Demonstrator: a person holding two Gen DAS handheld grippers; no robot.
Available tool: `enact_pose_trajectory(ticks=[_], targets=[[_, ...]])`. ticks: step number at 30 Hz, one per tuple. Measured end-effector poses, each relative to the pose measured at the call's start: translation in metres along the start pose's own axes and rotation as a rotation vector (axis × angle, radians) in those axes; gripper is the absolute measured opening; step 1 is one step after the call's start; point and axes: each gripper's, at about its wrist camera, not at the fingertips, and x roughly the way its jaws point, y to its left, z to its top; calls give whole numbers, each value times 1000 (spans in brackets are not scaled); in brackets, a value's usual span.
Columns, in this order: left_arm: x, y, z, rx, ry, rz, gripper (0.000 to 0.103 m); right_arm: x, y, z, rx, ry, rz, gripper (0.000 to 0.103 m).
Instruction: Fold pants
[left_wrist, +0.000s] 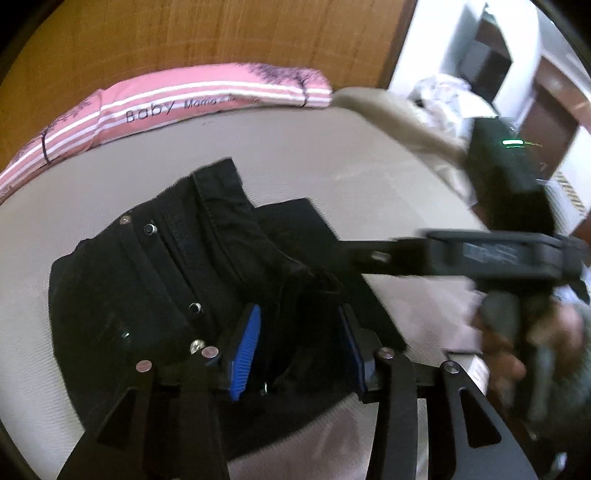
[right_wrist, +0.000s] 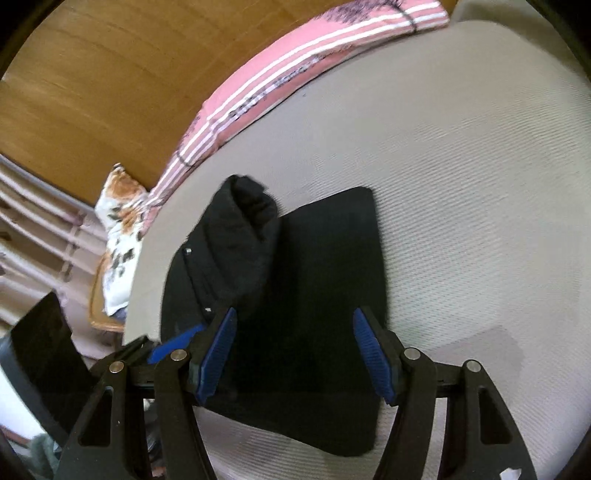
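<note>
The black pants (right_wrist: 295, 295) lie folded on the bed (right_wrist: 461, 184), long axis running away from both grippers (each open, empty); the left gripper (left_wrist: 299, 350) hovers nearer.

We see a wooden headboard (left_wrist: 184, 40) behind the grey mattress (right_wrist: 461, 147), and perhaps white shelving (left_wrist: 517, 55) beyond.

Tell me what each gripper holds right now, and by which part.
Nothing is held. The left gripper and right gripper are both open above the black pants.
</note>
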Motion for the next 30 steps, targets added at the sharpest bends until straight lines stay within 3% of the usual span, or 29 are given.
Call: enact_pose_trajectory(ticks=[3, 12, 15, 19, 24, 26, 28, 30], targets=[[-18, 15, -3, -15, -32, 25, 48, 15, -2, 5, 3, 41, 30, 64], [-40, 110, -24, -298, -57, 218, 50, 41, -6, 28, -7, 88, 96, 64], [-38, 127, -32, -339, -54, 252, 50, 51, -7, 38, -12, 103, 133, 63], [-21, 142, -40, -374, -6, 247, 50, 61, -15, 50, 3, 115, 185, 54], [-9, 141, -44, -365, 2, 241, 54, 68, -18, 57, 2, 130, 251, 50], [-6, 140, -46, -360, 6, 245, 56, 68, -20, 56, -6, 133, 263, 44], [-2, 141, -44, -364, 9, 247, 57, 72, -18, 54, -14, 164, 290, 32], [-1, 142, -45, -365, 6, 250, 58, 74, -16, 52, -34, 167, 285, 31]])
